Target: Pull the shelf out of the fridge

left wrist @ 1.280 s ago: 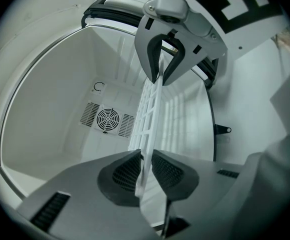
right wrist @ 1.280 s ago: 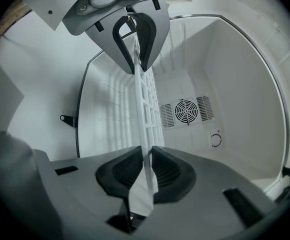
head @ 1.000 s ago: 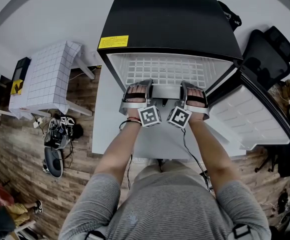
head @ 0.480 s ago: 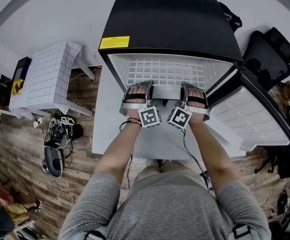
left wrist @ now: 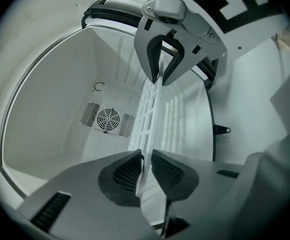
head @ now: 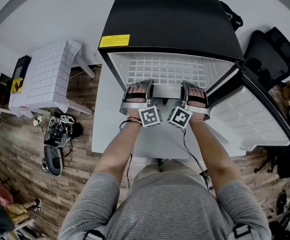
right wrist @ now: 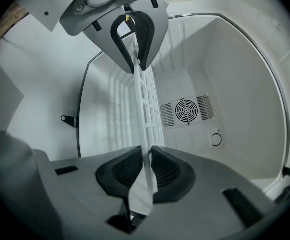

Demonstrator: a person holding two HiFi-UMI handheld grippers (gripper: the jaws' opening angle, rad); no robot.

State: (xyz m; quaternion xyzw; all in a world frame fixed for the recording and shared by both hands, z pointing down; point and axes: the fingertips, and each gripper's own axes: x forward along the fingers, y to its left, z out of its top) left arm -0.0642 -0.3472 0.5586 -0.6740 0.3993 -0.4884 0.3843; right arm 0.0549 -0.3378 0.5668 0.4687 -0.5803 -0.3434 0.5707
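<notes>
White grid shelf (head: pixel 167 70) sat level inside the open, black-topped fridge (head: pixel 170 24), its front edge nearest the person. On the left, the left hand-held gripper (left wrist: pixel 146 156) was clamped on that front edge, a pad pressing each face. Just right of it, the right hand-held gripper (right wrist: pixel 146 151) pinched the same edge. Far right, the fridge door (head: pixel 250 114) stood open.

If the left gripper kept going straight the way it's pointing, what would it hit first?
The left gripper is clamped on the white shelf, so that's first; beyond, probably the fridge's back wall by the fan grille.
</notes>
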